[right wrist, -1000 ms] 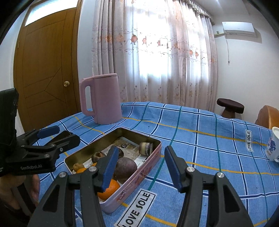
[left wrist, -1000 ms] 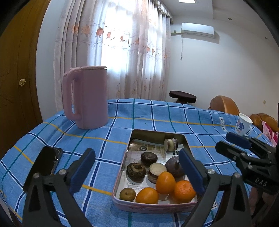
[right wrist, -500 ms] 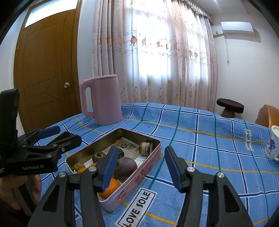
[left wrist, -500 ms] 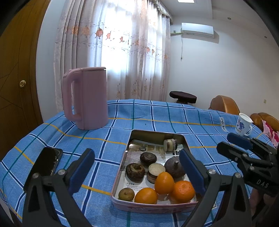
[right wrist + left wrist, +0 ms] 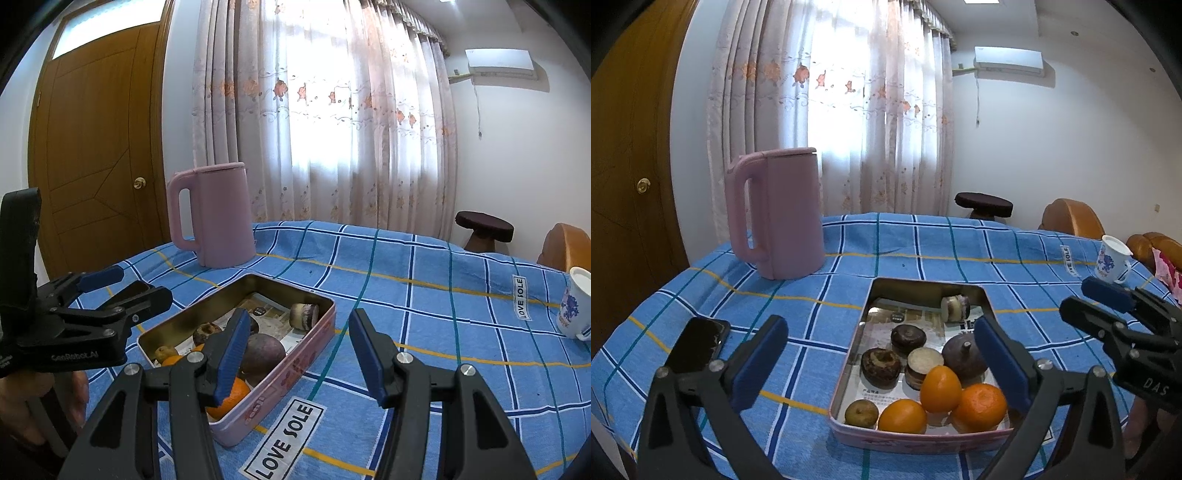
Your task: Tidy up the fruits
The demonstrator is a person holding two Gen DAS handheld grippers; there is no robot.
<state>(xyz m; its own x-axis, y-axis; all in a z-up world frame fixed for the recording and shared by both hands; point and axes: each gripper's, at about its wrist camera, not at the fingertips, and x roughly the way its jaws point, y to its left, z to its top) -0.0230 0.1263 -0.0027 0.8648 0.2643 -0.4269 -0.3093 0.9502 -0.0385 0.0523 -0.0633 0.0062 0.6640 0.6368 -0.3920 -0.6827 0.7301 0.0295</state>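
A pink tin tray (image 5: 849, 356) on the blue checked tablecloth holds the fruit. Three oranges (image 5: 940, 384) sit at its near end beside a small brown fruit (image 5: 861, 411). Behind them lie a dark purple round fruit (image 5: 964, 360), dark brown pieces (image 5: 881, 365) and a cut piece (image 5: 955, 308) at the far end. My left gripper (image 5: 882, 363) hovers open in front of the tray, straddling its near left half with nothing held. My right gripper (image 5: 299, 354) is open and empty over the cloth at the tray's (image 5: 295, 365) right wall. Each gripper shows at the edge of the other's view.
A pink kettle (image 5: 779, 214) stands at the back left of the table. A black phone (image 5: 698, 345) lies left of the tray. A white mug (image 5: 576, 306) stands near the right edge. Beyond the table are a dark stool (image 5: 484, 229), a wooden chair and a door.
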